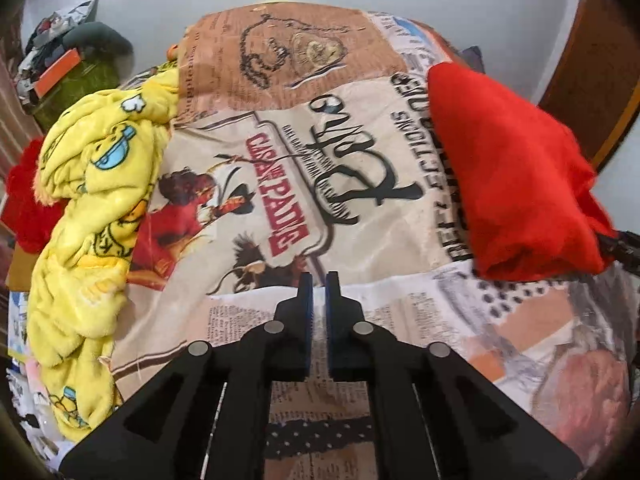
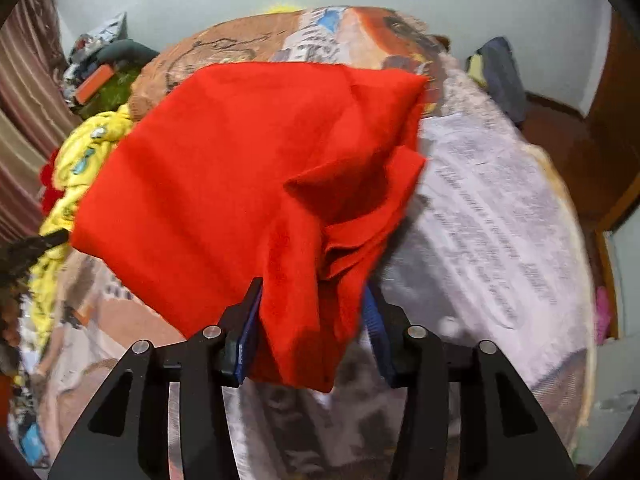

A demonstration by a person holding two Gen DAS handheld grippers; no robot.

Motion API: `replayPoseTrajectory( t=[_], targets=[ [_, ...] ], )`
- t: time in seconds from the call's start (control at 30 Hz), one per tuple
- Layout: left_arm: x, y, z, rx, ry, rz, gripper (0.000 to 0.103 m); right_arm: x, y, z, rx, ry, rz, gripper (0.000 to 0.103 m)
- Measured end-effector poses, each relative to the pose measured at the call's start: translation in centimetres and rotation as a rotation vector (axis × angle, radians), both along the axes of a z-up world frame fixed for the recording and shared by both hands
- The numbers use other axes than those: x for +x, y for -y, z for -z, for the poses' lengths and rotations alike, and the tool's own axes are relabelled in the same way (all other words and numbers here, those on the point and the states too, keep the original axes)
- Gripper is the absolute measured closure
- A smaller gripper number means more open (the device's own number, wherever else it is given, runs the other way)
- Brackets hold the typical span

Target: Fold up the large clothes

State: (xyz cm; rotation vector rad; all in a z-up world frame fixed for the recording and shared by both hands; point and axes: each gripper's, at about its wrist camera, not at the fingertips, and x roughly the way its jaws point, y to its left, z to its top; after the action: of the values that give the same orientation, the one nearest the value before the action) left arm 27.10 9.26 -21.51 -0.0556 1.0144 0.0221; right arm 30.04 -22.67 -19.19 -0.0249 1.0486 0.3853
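Observation:
A folded red cloth (image 2: 240,168) hangs between the fingers of my right gripper (image 2: 314,312), lifted above the printed bedsheet (image 2: 492,216). The jaws stand fairly wide apart with a thick bundle of the red fabric between the blue pads. The same red cloth (image 1: 516,176) shows at the right in the left wrist view. My left gripper (image 1: 319,284) is nearly shut and empty, low over the bedsheet (image 1: 360,208) near its front middle, well left of the red cloth.
A crumpled yellow cartoon blanket (image 1: 92,208) lies along the bed's left side, with another red fabric (image 1: 24,204) behind it. A cluttered green stand (image 1: 76,76) is at the far left. A wooden door (image 1: 600,72) and a dark cloth (image 2: 500,72) are at the right.

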Motion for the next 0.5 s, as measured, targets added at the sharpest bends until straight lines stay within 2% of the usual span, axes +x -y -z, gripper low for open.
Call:
replayPoseTrajectory(
  t=[0.07, 0.13, 0.3, 0.5],
  targets=[
    [0.2, 0.9, -0.8, -0.003, 0.020, 0.030, 0.083, -0.3, 0.9, 0.1, -0.050, 0.015, 0.017, 0.049],
    [0.9, 1.6, -1.3, 0.008, 0.042, 0.048, 0.062, -0.4, 2.0, 0.5, -0.087, 0.010, 0.043, 0.046],
    [2.4, 4.3, -3.1, -0.012, 0.079, 0.118, 0.051, -0.4, 4.6, 0.0, -0.135, 0.001, 0.132, 0.045],
    [5.2, 7.6, -5.7, 0.017, 0.146, 0.200, 0.033, 0.6, 5.3, -3.7, 0.022, 0.055, 0.145, 0.041]
  ],
)
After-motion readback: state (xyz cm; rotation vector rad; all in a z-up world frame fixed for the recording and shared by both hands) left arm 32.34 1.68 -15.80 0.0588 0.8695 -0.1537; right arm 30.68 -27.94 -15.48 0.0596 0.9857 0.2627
